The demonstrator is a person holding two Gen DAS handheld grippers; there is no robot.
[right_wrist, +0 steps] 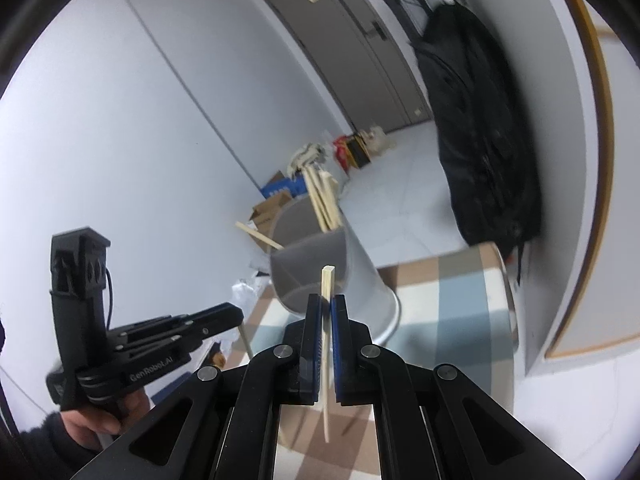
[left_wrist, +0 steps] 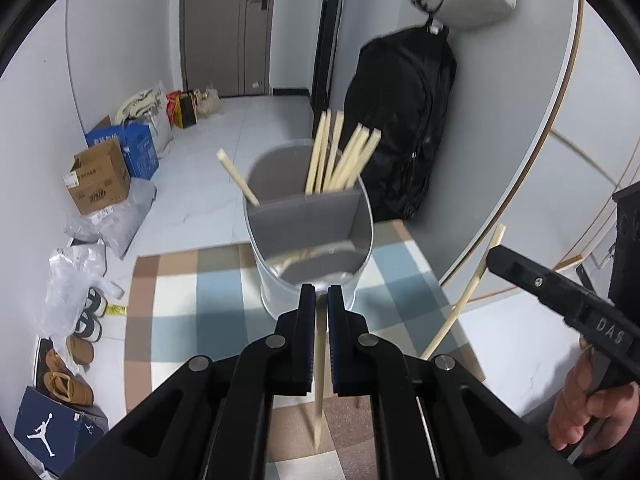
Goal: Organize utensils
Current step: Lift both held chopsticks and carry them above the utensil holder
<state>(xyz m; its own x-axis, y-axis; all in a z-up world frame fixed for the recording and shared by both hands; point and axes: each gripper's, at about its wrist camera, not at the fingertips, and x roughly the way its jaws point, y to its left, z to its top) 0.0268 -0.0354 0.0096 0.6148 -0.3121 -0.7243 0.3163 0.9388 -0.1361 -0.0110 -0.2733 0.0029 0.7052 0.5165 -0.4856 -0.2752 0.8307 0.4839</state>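
Two handheld black grippers each carry one pale wooden chopstick above a table covered in a brown, blue and cream checked cloth [left_wrist: 208, 288]. Seen from the left wrist, the left gripper [left_wrist: 321, 300] has its blue-padded fingers [left_wrist: 307, 320] drawn nearly together, with only a narrow slot between them, and the left chopstick [left_wrist: 319, 380] runs down through that slot, its pointed tip hanging low over the cloth. Whether the pads actually press on it cannot be told from this view. Just ahead of the fingertips stands a grey oval utensil holder with a divider wall [left_wrist: 310, 236]; its near compartment shows only blurred pale shapes at the bottom, while the far compartment holds a bundle of upright chopsticks [left_wrist: 340, 156] on the right and a single leaning chopstick [left_wrist: 238, 178] on the left.

From the right wrist, the right gripper [right_wrist: 329, 308] has its fingers [right_wrist: 340, 320] closed in on the right chopstick [right_wrist: 327, 292], which stands almost upright with its square end just above the fingertips, near the holder's rim. A black backpack [left_wrist: 400, 120] hangs against the wall behind the holder
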